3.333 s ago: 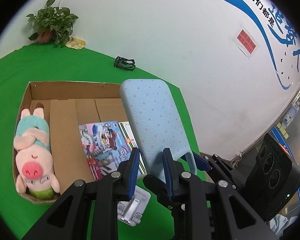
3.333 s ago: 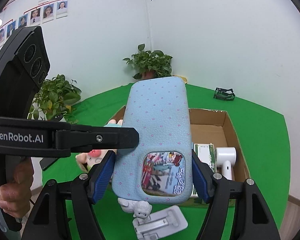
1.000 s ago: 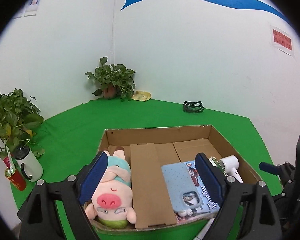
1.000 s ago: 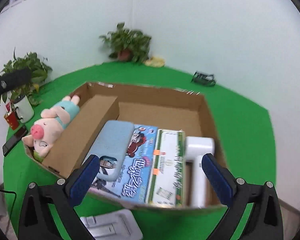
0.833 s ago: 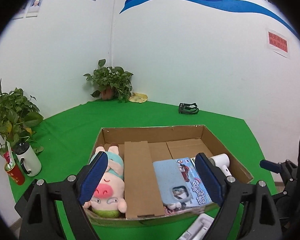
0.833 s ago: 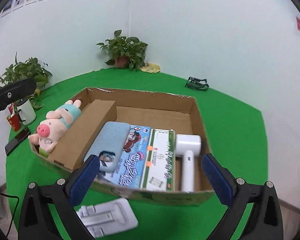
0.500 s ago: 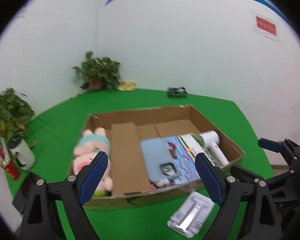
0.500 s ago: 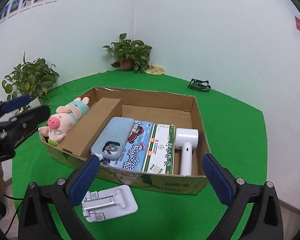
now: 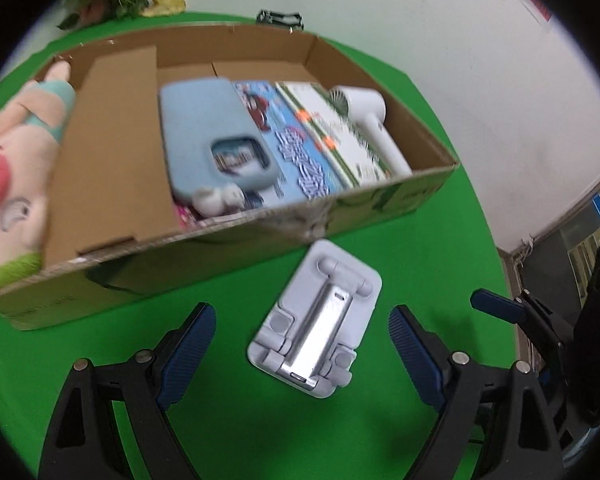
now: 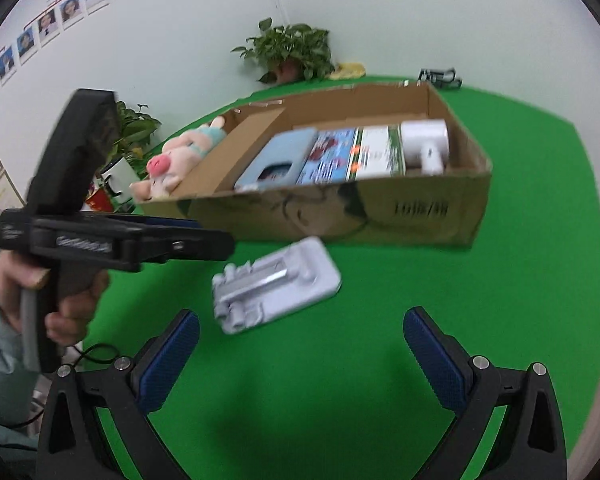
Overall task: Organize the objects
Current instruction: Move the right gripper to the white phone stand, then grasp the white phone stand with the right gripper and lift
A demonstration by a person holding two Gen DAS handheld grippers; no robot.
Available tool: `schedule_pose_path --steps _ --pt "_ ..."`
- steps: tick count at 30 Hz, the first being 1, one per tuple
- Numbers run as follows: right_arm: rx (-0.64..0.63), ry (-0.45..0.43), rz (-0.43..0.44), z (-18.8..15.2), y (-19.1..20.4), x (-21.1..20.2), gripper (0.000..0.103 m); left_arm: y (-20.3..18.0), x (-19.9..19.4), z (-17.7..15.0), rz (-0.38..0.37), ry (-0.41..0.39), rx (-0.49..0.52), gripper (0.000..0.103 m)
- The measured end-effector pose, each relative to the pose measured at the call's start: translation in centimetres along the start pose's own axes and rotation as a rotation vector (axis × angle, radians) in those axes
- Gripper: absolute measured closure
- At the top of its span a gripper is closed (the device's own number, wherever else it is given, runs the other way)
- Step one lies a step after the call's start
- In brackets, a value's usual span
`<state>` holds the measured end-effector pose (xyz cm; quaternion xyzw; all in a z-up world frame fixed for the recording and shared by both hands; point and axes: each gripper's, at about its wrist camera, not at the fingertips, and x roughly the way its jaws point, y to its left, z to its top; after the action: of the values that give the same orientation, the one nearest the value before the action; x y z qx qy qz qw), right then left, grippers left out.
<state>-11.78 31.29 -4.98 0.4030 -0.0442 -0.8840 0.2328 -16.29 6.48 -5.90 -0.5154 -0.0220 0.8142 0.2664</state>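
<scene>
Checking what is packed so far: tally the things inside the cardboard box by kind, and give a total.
Plush toy: 1, the pig plush
Phone case: 1, the blue phone case
Books or flat printed items: 2, the cartoon book and the green-edged book
Hair dryer: 1, the white hair dryer
Total: 5

Still outside the cardboard box: the phone stand.
</scene>
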Motion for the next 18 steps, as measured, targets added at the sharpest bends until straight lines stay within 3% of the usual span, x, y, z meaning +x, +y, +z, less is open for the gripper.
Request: schedule_pose_path --steps 4,10,12,16,18 --pt "0.007 0.033 0.014 -1.6 0.1 0.2 0.0 0.2 2.8 -0.2 -0.013 0.098 -0.021 0.017" --pt "0.004 0.043 0.023 -2.7 0.4 -0.2 0.0 -2.3 3.3 -1.1 -0.017 0.13 0.047 0.017" --pt "0.016 0.047 0.017 -2.9 0.0 -0.3 0.0 -3.3 3.4 -1.6 -0.083 0.156 0.032 0.017" --pt "0.032 0.039 -0.013 -3.9 -1.2 -0.7 0.0 -6.1 3.6 -3.1 -0.292 0.241 0.017 0.021" --pt "0.03 0.04 -0.029 -4.4 -1.5 -1.1 0.0 -6.6 3.1 -3.0 -0.284 0.208 0.014 0.024"
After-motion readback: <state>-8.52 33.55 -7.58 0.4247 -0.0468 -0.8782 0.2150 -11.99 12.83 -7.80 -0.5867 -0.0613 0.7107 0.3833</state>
